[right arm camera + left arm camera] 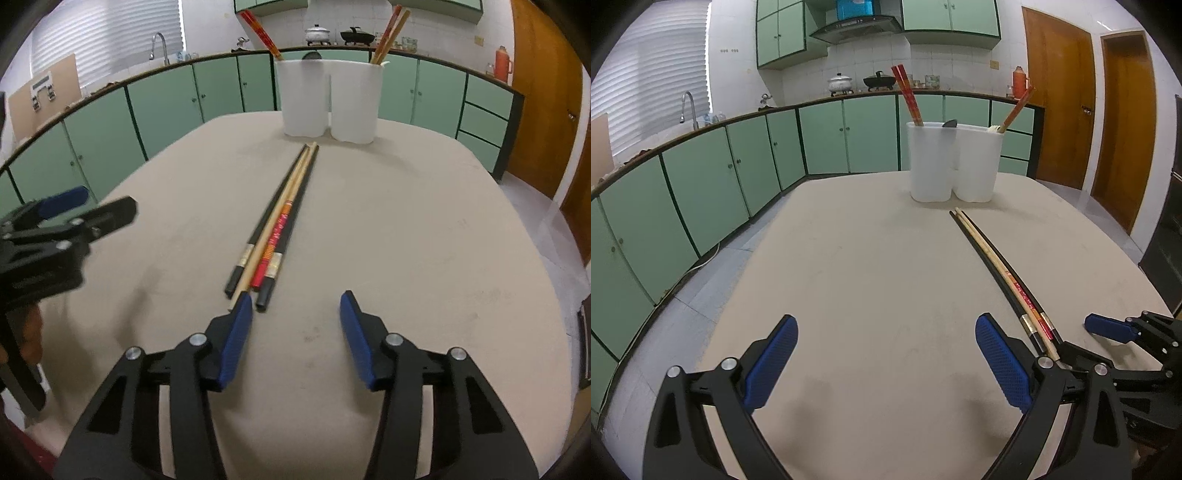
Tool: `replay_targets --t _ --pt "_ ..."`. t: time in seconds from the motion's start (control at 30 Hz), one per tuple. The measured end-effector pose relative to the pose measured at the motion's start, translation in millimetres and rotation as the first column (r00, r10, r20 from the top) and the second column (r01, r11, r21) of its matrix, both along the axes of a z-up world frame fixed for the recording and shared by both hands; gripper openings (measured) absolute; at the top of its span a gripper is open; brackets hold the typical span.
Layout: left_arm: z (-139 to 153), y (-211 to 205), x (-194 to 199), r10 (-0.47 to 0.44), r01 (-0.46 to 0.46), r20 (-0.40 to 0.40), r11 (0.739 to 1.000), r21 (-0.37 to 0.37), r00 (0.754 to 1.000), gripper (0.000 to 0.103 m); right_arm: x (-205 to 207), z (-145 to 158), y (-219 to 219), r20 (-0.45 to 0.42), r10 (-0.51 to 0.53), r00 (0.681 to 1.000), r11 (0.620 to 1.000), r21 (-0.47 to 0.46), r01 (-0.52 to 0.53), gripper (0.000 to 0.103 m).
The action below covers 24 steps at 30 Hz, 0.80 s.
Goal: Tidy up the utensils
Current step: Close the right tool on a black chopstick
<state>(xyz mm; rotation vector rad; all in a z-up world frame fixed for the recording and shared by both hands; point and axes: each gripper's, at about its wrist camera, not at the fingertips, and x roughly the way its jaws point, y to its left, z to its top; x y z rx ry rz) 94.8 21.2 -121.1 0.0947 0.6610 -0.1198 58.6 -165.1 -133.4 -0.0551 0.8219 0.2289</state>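
Because the chopsticks (284,218) look thin, stiff, light and prone to rolling, pinching across their thick ends seems safest. They lie on the table (424,240), running toward 12 o'clock from the spread, empty right gripper (296,314), short of the white holder (328,99). The left gripper (886,363) is spread and empty too.

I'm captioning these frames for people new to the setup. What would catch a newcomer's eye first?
Probably the bundle of chopsticks, black, pale wood and red, lying lengthwise mid-table and pointing at the white two-compartment holder at the far edge, which already holds red chopsticks. Next, the blue-padded right claw, open just short of the bundle's near ends, with the left claw open beside it.
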Motion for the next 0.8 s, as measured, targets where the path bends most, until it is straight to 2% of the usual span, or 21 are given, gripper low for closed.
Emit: replay_targets --t 0.23,0.33,0.53,0.63,0.73,0.8 --pt "-3 -1 0 -0.004 0.004 -0.007 1.0 -0.007 1.0 0.095 3 4 -23 -0.001 -0.076 0.997 0.997 0.019 0.076 0.045" --pt "-3 -3 1 -0.008 0.008 -0.008 1.0 -0.007 1.0 0.095 2 4 -25 -0.001 -0.062 0.998 0.997 0.052 0.062 0.045" --pt "-3 -3 0 -0.009 0.009 -0.008 1.0 -0.009 1.0 0.095 1 1 -15 0.001 -0.023 1.0 0.998 0.05 0.023 0.032" --pt "-4 -4 1 -0.008 0.007 -0.015 1.0 -0.012 1.0 0.095 3 0 -14 0.005 -0.024 1.0 0.998 0.054 0.024 0.029" --pt "-4 -6 0 -0.013 0.013 -0.015 1.0 -0.013 1.0 0.095 1 -1 -12 0.009 -0.015 1.0 0.998 0.058 0.014 0.015" --pt "-4 -9 0 -0.018 0.018 -0.016 1.0 -0.012 1.0 0.095 1 -1 -10 0.012 -0.008 1.0 0.998 0.056 0.008 0.012"
